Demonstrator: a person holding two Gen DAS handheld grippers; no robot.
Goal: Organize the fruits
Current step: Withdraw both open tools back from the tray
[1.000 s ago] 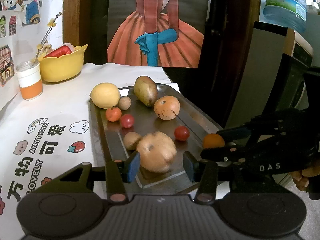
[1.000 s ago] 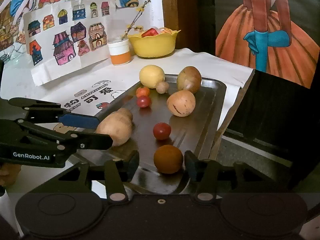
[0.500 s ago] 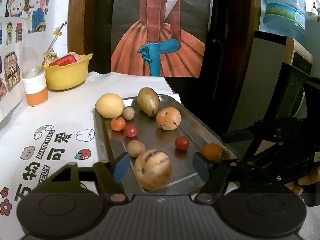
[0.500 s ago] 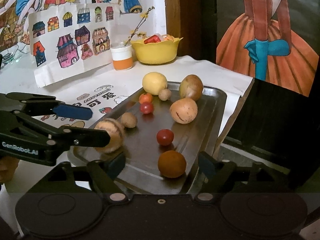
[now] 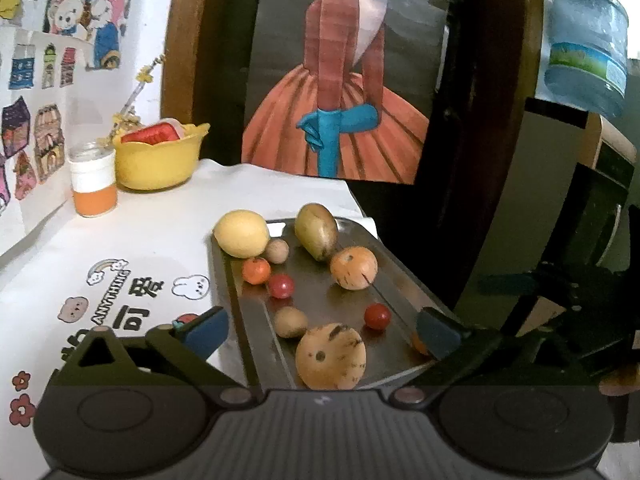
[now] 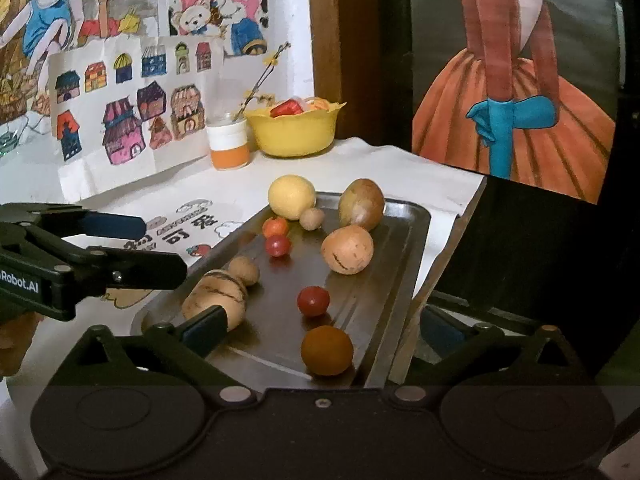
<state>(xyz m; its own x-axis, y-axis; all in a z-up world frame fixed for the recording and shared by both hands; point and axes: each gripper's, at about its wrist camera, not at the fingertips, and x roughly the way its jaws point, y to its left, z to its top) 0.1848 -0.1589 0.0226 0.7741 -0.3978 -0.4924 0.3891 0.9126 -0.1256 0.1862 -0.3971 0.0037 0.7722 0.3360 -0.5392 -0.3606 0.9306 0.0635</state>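
Observation:
A metal tray (image 5: 228,276) (image 6: 418,240) on the white cloth holds several fruits. At its near end lies a big tan spotted fruit (image 5: 331,356) (image 6: 216,298), free between the wide-apart fingers of my left gripper (image 5: 320,331). An orange (image 6: 327,350) rests at the tray's near right corner, just ahead of my open right gripper (image 6: 322,329). Farther back sit a yellow lemon (image 5: 241,233), a green-brown mango (image 5: 317,231), a tan round fruit (image 5: 353,268), cherry tomatoes and small brown fruits. In the right wrist view the left gripper (image 6: 152,246) hovers at the tray's left edge.
A yellow bowl (image 5: 158,160) (image 6: 294,132) and a white-and-orange jar (image 5: 93,184) (image 6: 229,146) stand at the back of the table. Drawings cover the left wall. The table ends just right of the tray, beside dark furniture. A water bottle (image 5: 584,44) stands at the upper right.
Both grippers have opened wide and pulled back. The left one let go of the big tan fruit; the right one drew away from the orange. Both fruits stay on the tray.

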